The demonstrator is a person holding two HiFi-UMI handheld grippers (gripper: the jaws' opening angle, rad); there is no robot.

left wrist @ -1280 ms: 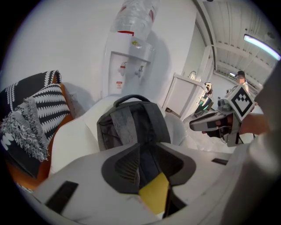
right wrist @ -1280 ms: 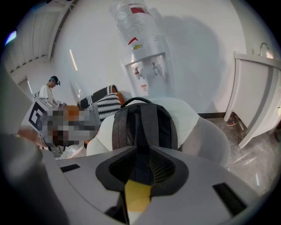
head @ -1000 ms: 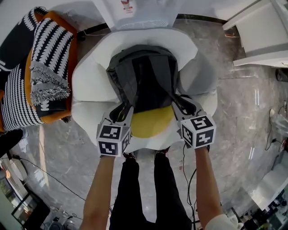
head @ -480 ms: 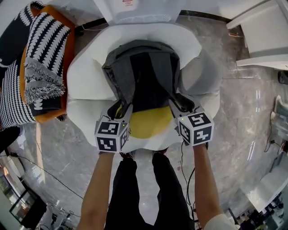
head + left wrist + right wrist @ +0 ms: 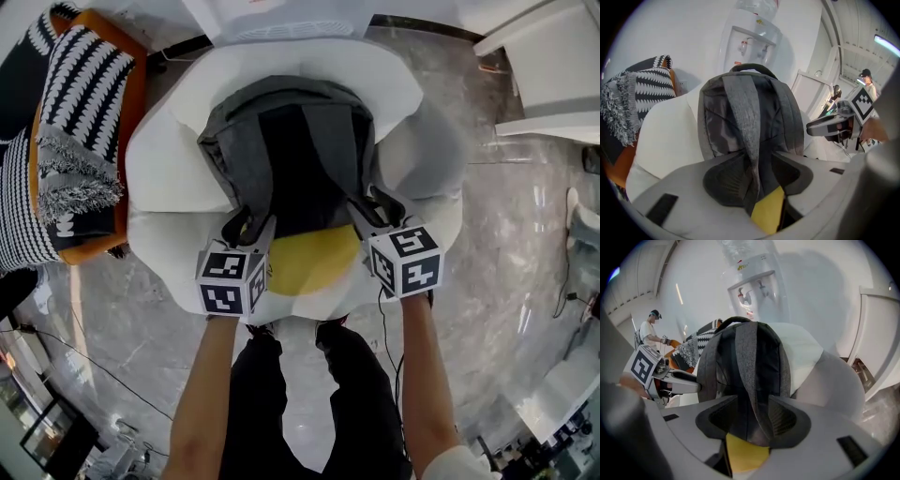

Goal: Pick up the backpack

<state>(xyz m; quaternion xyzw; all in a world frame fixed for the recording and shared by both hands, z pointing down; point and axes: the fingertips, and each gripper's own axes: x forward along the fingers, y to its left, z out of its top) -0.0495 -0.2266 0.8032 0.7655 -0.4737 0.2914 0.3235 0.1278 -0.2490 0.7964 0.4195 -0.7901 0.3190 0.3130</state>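
Left hand-held gripper [image 5: 246, 231] and right hand-held gripper [image 5: 371, 217] stood open, jaws just widened, grey straps [image 5: 743, 108] loose between them, grey backpack [image 5: 246, 141] ahead, black-panelled

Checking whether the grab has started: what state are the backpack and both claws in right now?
Backpack: propped upright on the white chair.
Left claw: open, jaws have just been opening, a strap between them, not pinched.
Right claw: open, jaws have just been opening, the other strap between them.

Head view: high, steeply down on backpack [image 5: 291, 159]. Gripper views: low, close, facing its strapped side (all share backpack; these two, water dispenser [image 5: 751, 40]).
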